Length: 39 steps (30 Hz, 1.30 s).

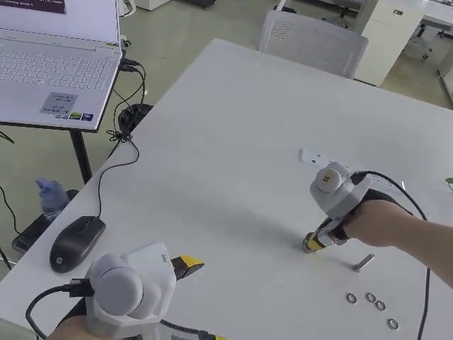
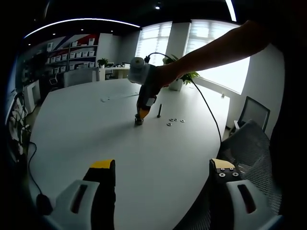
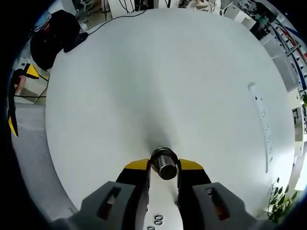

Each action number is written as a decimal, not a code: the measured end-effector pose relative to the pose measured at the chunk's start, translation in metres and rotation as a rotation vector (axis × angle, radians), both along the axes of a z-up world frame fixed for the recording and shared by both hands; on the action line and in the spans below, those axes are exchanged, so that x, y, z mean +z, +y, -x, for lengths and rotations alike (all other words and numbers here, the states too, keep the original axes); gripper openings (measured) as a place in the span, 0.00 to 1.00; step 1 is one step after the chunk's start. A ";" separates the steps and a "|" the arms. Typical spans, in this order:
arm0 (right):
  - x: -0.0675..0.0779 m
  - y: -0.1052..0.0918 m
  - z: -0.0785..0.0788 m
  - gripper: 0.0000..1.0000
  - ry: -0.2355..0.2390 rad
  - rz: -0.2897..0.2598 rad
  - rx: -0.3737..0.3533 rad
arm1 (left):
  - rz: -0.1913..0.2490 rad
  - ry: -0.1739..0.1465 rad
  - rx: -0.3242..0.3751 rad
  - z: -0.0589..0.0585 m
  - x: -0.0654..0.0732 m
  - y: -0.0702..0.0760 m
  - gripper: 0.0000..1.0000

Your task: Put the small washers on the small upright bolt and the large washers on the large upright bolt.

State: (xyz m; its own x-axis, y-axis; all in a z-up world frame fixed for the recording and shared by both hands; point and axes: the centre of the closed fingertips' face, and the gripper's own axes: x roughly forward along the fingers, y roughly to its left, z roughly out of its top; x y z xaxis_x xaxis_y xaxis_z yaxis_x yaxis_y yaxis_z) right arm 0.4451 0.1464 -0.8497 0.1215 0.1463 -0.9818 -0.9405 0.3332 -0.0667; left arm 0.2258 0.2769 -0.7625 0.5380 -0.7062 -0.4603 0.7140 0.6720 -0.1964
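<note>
The large bolt [image 1: 310, 245] is seen clamped between the jaws of the right claw [image 3: 164, 167], its base set on the white counter [image 1: 233, 163]. The small bolt [image 1: 364, 263] is found just beside the large bolt; whether it stands upright cannot be told. Four washers [image 1: 371, 297] are scattered loose on the counter near the large bolt, beyond the small one. The left claw [image 2: 162, 166] is held wide open and empty, well apart from the large bolt. No washer is seen on either bolt, so the task is judged barely begun, with every washer left to be threaded.
</note>
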 end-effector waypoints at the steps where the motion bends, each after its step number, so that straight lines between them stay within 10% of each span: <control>1: 0.000 0.000 0.000 0.21 0.001 -0.001 -0.001 | 0.000 0.000 -0.001 0.000 0.000 0.000 0.80; 39: -0.013 0.001 0.004 0.24 0.022 -0.012 -0.009 | 0.010 0.013 0.003 0.004 -0.002 0.003 0.80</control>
State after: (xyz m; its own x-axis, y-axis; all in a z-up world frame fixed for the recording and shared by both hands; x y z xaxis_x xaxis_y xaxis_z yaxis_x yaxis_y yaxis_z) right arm 0.4410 0.1471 -0.8629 0.1013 0.1573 -0.9823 -0.9387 0.3421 -0.0420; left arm 0.2217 0.2804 -0.7647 0.5345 -0.7091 -0.4600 0.7091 0.6723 -0.2124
